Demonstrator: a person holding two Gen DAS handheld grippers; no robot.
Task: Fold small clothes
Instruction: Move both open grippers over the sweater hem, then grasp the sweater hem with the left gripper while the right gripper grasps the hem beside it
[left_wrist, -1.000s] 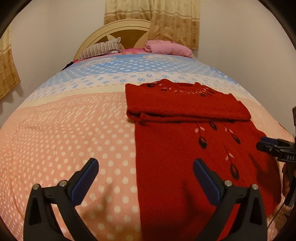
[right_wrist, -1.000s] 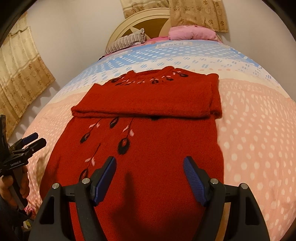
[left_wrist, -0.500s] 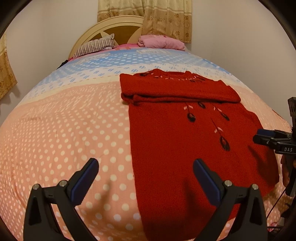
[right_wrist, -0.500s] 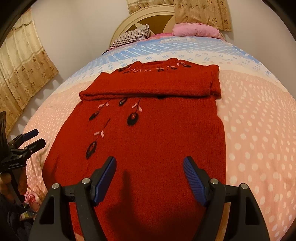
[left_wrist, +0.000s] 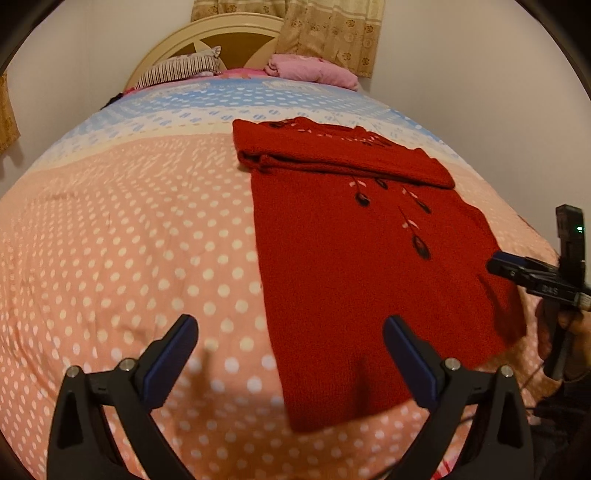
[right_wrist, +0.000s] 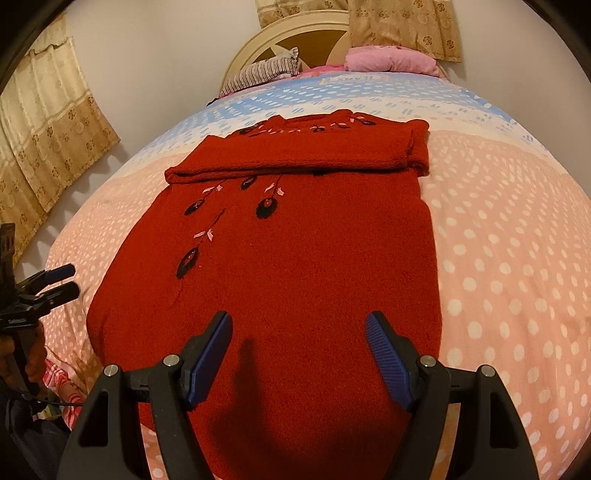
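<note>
A red knit sweater with dark leaf embroidery lies flat on the polka-dot bedspread, its sleeves folded across the top. It also shows in the right wrist view. My left gripper is open and empty, held above the sweater's near left hem corner. My right gripper is open and empty above the sweater's lower middle. The right gripper shows at the right edge of the left wrist view. The left gripper shows at the left edge of the right wrist view.
A striped pillow and a pink pillow lie by the cream headboard. Beige curtains hang on the left wall. The bed's near edge falls away below the sweater hem.
Both grippers have pulled back towards the foot of the bed and risen, so more of the sweater's lower part and hem is in view. The sweater has not moved.
</note>
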